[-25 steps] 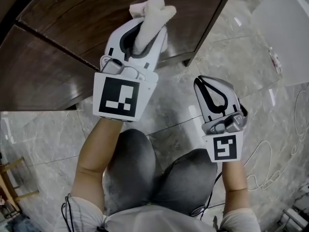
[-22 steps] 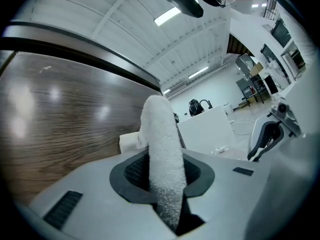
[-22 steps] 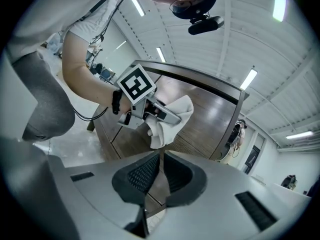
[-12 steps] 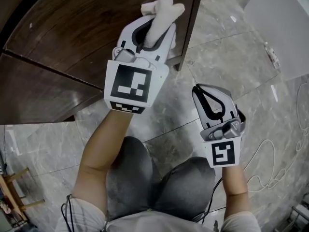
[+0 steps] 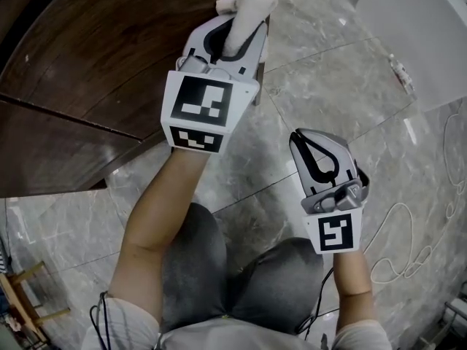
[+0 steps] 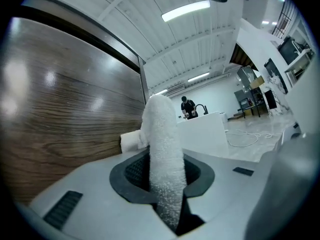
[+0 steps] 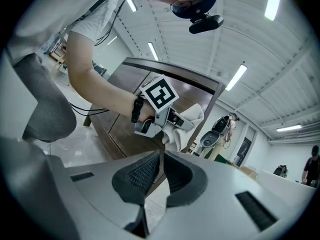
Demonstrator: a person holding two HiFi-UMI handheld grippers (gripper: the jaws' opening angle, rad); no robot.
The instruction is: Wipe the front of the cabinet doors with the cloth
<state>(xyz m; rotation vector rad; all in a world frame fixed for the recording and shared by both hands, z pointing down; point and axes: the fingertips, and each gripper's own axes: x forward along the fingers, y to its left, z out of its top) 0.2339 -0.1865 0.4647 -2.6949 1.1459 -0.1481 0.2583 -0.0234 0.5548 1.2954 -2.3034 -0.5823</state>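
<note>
My left gripper (image 5: 237, 29) is shut on a white cloth (image 5: 244, 9), whose bunched end sticks out past the jaws against the dark wood cabinet door (image 5: 109, 57), near the door's right edge. In the left gripper view the cloth (image 6: 162, 154) stands clamped between the jaws beside the wood panel (image 6: 65, 114). My right gripper (image 5: 319, 154) hangs lower over the marble floor, jaws shut with nothing between them. The right gripper view shows the left gripper (image 7: 182, 120) with the cloth (image 7: 192, 115) pressed to the cabinet (image 7: 122, 119).
Grey marble floor (image 5: 328, 71) lies right of the cabinet. A white panel (image 5: 419, 35) sits at the upper right, a white cable (image 5: 408, 232) loops at right. The person's knees (image 5: 241, 261) are below. A wooden stool (image 5: 25, 297) stands at the lower left.
My left gripper has slid the cloth along the cabinet door toward its right edge and farther from me. The right gripper has stayed about where it was.
</note>
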